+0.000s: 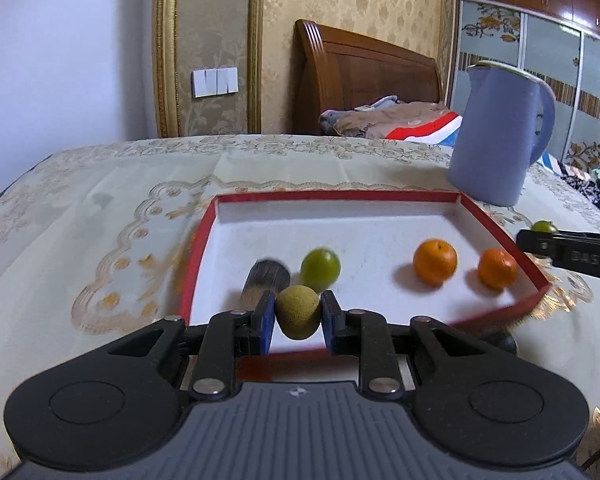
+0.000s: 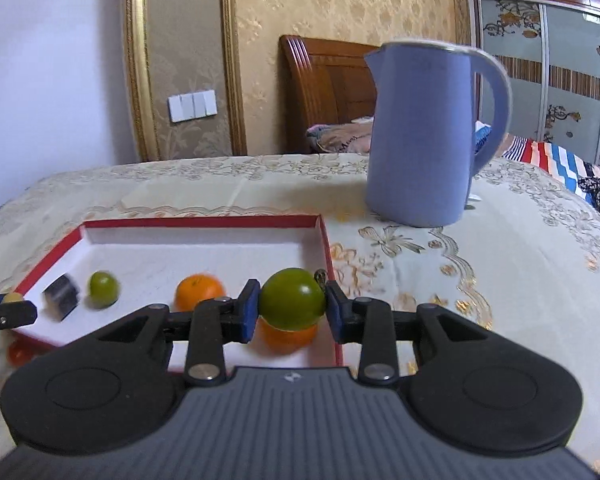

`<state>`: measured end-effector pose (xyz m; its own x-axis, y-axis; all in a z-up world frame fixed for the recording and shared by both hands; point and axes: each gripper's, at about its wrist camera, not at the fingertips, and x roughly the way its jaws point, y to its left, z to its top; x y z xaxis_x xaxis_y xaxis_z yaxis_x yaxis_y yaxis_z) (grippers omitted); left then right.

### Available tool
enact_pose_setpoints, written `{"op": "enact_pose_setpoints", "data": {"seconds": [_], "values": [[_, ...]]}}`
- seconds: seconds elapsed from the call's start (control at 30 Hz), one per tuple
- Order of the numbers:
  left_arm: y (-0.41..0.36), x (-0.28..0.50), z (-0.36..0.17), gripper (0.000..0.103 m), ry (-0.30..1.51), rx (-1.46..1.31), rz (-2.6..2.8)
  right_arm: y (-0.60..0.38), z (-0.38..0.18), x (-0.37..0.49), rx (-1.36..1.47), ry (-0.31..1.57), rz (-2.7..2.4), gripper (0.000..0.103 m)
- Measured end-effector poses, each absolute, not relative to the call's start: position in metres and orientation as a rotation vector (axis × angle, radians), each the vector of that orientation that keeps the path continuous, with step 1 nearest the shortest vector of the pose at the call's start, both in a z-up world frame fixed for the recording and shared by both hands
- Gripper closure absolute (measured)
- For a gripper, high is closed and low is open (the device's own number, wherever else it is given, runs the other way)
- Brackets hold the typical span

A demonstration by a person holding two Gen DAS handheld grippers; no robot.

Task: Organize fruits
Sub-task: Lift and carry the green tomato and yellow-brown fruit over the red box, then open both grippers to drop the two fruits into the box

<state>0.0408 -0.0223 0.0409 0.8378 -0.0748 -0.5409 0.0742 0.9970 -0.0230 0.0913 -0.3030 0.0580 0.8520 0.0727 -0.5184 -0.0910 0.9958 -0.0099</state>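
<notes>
Already in the red-rimmed box [image 1: 496, 222] on the tabletop [image 1: 100, 200]: a small dark block [image 1: 266, 280] and a green fruit [image 1: 320, 269] toward the left wall, two oranges [image 1: 435, 261] toward the right wall. Still in hand: a fuzzy yellow-brown fruit [image 1: 299, 312] clenched in the left gripper [image 1: 298, 322] over the near-left corner, a larger green fruit [image 2: 292, 299] clamped in the right gripper [image 2: 292, 312] above the near-right corner. Probably left to do: setting both down, plus a small red fruit [image 2: 20, 353] outside the near-left corner.
</notes>
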Motion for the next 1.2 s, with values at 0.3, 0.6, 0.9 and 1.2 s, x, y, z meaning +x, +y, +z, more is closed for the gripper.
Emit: {"op": "enact_pose_setpoints", "data": {"seconds": [0.3, 0.6, 0.9, 1.2], "values": [[-0.027, 0.103, 0.043, 0.079, 0.562, -0.023, -0.016, -0.288, 0.042, 0.159, -0.061, 0.608, 0.039, 0.070], [-0.022, 0.148, 0.019, 0.079, 0.657, -0.039, 0.048, -0.281, 0.025, 0.186, -0.082, 0.679, 0.031, 0.070], [-0.012, 0.157, 0.011, 0.079, 0.691, -0.079, 0.074, -0.278, 0.020, 0.187, -0.086, 0.700, 0.041, 0.070], [-0.010, 0.154, 0.011, 0.078, 0.677, -0.085, 0.073, -0.275, 0.023, 0.179, -0.084, 0.674, 0.062, 0.049]]}}
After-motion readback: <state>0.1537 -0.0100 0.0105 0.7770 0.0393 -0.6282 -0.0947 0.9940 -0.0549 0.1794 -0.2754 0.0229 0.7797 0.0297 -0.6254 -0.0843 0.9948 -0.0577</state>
